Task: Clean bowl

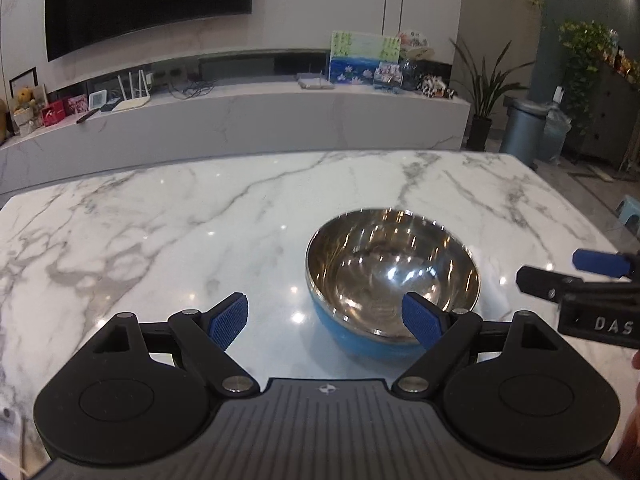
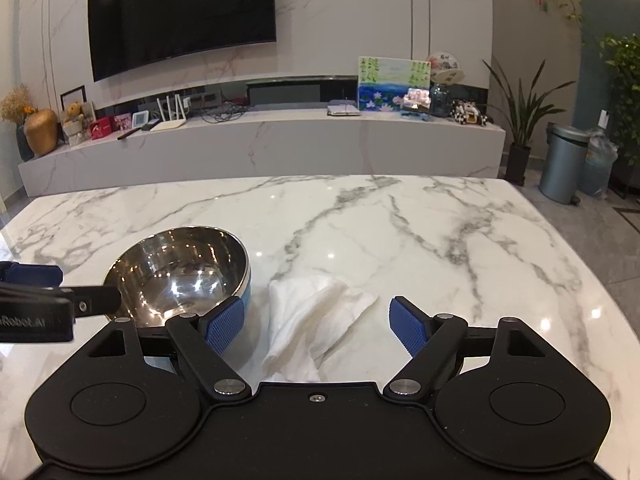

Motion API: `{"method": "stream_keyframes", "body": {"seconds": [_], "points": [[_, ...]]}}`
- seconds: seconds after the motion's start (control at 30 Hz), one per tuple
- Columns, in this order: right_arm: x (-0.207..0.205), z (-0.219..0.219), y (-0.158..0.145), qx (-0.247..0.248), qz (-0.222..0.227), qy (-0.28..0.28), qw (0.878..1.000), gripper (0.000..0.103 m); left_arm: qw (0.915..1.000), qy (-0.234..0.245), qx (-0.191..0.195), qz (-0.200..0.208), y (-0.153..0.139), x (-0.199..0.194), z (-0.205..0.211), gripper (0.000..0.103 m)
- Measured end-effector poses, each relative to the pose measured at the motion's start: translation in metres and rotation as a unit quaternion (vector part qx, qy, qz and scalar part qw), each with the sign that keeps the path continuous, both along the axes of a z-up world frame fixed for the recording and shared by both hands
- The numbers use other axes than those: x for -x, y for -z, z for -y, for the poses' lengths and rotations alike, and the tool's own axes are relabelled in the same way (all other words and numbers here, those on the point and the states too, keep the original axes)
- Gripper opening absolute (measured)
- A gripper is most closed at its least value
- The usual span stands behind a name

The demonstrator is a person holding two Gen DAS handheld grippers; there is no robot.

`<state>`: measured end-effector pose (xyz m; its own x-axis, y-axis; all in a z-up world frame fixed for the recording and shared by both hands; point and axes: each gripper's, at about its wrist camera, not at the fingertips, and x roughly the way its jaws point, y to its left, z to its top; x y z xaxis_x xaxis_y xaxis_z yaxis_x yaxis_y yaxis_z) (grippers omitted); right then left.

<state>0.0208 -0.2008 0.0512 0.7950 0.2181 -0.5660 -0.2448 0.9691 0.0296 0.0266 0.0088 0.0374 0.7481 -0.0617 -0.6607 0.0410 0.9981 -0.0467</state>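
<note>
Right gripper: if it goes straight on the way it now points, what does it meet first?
Most likely the white cloth. It lies crumpled on the marble table directly ahead, between the open fingers of the right gripper. The bowl sits off to the left, probably outside that line; depth is uncertain.

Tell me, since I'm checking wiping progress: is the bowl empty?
Empty: the bowl shows only bare shiny steel inside, and the white cloth lies crumpled on the table beside it.

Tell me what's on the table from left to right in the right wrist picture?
The other gripper poking in at the left edge, then the shiny bowl, then the white cloth, then bare marble table.
</note>
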Motion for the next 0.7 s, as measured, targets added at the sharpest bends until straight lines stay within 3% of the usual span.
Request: {"method": "stream_keyframes", "body": {"seconds": [0.13, 0.27, 0.7], "points": [[0.004, 0.0, 0.002, -0.001, -0.005, -0.002, 1.0, 0.078, 0.9997, -0.003, 0.018, -0.014, 0.004, 0.005, -0.002, 0.084], [0.008, -0.002, 0.003, -0.001, -0.004, -0.003, 1.0, 0.078, 0.9999, -0.005, 0.008, -0.006, 0.004, 0.01, 0.001, 0.084], [0.006, -0.013, 0.014, 0.02, -0.012, -0.018, 1.0, 0.078, 0.9988, 0.014, -0.009, -0.045, 0.018, 0.005, 0.011, 0.084]]}}
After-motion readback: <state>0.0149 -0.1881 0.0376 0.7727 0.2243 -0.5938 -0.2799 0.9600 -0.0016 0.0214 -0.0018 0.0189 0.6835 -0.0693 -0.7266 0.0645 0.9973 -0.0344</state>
